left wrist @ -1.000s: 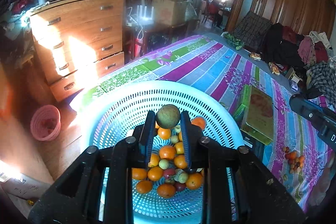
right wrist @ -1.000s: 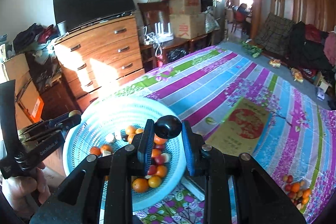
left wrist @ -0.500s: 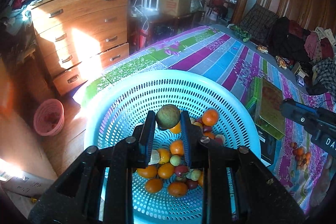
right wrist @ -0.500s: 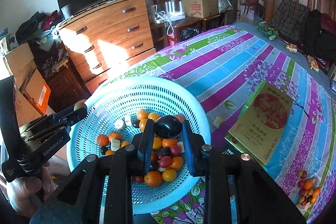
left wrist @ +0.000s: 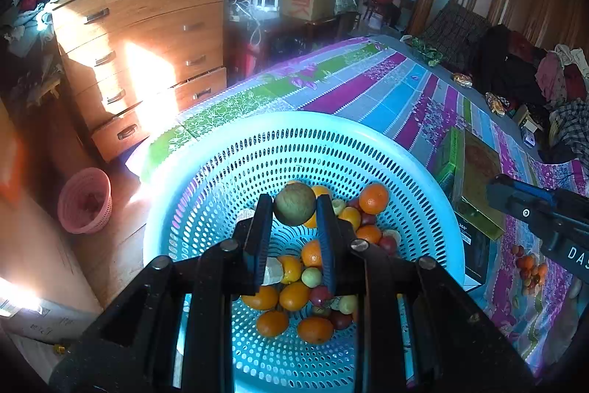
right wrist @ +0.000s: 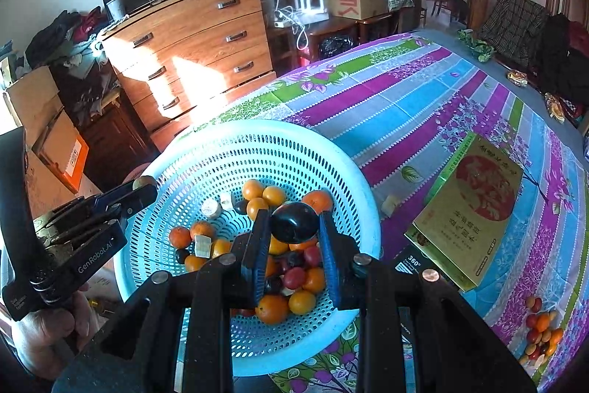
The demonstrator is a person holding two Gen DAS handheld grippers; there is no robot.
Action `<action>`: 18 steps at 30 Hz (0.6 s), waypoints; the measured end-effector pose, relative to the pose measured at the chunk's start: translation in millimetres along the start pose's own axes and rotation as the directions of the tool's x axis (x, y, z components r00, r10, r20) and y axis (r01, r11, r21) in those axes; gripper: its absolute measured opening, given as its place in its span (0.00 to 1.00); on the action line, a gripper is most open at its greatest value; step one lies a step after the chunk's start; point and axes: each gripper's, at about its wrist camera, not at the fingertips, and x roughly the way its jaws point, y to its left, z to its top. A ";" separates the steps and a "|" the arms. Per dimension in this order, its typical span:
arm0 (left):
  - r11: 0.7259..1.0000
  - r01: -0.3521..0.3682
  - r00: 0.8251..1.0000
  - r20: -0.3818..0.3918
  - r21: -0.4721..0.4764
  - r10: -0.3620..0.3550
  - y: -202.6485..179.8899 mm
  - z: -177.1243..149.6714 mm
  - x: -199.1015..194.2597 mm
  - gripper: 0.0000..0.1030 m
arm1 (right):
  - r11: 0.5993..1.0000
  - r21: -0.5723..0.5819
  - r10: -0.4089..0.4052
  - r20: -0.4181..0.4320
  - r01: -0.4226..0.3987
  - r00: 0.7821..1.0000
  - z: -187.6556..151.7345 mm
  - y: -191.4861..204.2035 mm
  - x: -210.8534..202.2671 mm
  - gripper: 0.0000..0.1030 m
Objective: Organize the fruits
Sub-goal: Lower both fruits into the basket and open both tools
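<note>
Two fruits poised over the basket

The left claw [left wrist: 294, 209] pinches a green fruit [left wrist: 294, 209], the right claw [right wrist: 294, 223] a dark plum [right wrist: 294, 223] — both above the blue basket [right wrist: 353, 172]. Released too high, either might bounce off the oranges [right wrist: 272, 309] at 6 o'clock — bruising.

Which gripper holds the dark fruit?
The right gripper holds the glossy dark fruit; the left gripper holds a dull green-brown fruit instead.

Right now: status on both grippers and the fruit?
Left gripper shut on brownish-green fruit. Right gripper shut on dark plum. Both over blue basket. Nothing blocking.
</note>
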 end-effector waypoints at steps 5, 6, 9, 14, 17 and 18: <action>1.000 -0.006 1.000 -0.009 -0.002 0.006 2.5 -2.3 4.2 0.24 | 1.000 0.005 -0.002 -0.015 0.002 1.000 -0.9 -0.2 6.9 0.29; 1.000 -0.007 1.000 -0.011 -0.002 0.007 2.7 -2.5 4.8 0.24 | 1.000 0.005 -0.001 -0.018 0.001 1.000 -1.5 0.1 8.0 0.29; 1.000 -0.009 1.000 -0.019 -0.001 0.009 3.5 -3.3 8.1 0.24 | 1.000 0.000 0.000 -0.026 0.000 1.000 -2.6 1.6 12.4 0.29; 1.000 -0.013 1.000 -0.027 -0.001 0.013 3.0 -3.0 10.5 0.24 | 1.000 -0.004 -0.001 -0.035 0.001 0.999 -3.6 3.1 17.2 0.29; 1.000 -0.016 0.999 -0.031 -0.001 0.016 3.0 -3.9 11.7 0.24 | 1.000 -0.004 -0.001 -0.039 0.001 0.999 -3.7 3.0 19.3 0.29; 1.000 -0.018 0.999 -0.032 -0.002 0.018 2.9 -3.5 12.2 0.24 | 1.000 -0.005 -0.001 -0.040 0.001 0.999 -3.9 3.4 20.1 0.29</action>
